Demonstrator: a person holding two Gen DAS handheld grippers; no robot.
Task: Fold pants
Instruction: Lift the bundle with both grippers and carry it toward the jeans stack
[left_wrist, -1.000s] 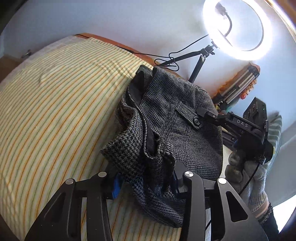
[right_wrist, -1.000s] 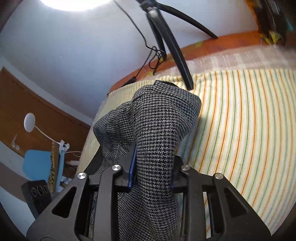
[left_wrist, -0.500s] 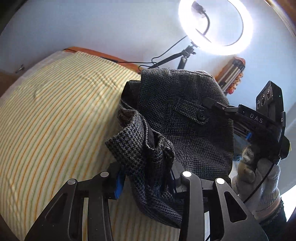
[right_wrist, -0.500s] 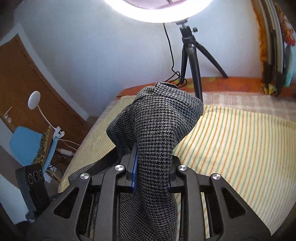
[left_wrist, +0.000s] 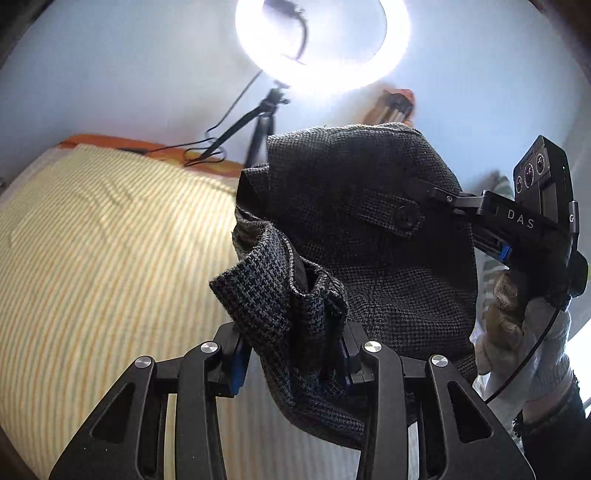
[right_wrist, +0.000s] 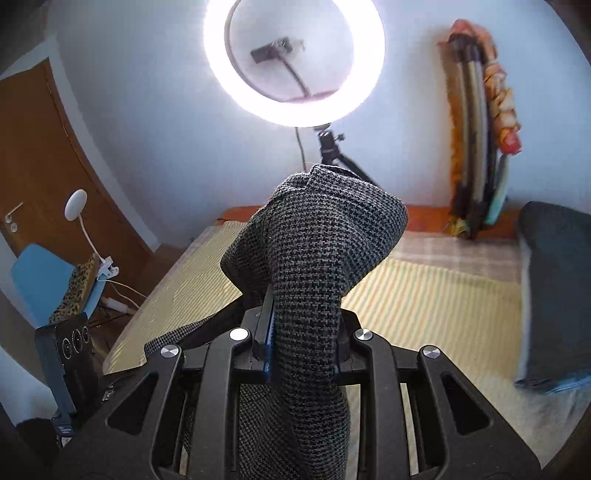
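Bedroom | I hold grey houndstooth wool pants (left_wrist: 362, 236) aloft over the yellow striped bedspread (left_wrist: 92, 258) | left gripper (left_wrist: 291, 363) and right gripper (right_wrist: 303, 354) both clamp fabric, apparently spreading the waistband for 1 fold.

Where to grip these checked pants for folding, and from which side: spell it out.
Grip the pants at the thick top edge beside the buttoned pocket flap, one gripper at each end, from above. The left gripper and right gripper each pinch bunched cloth there, so it hangs.
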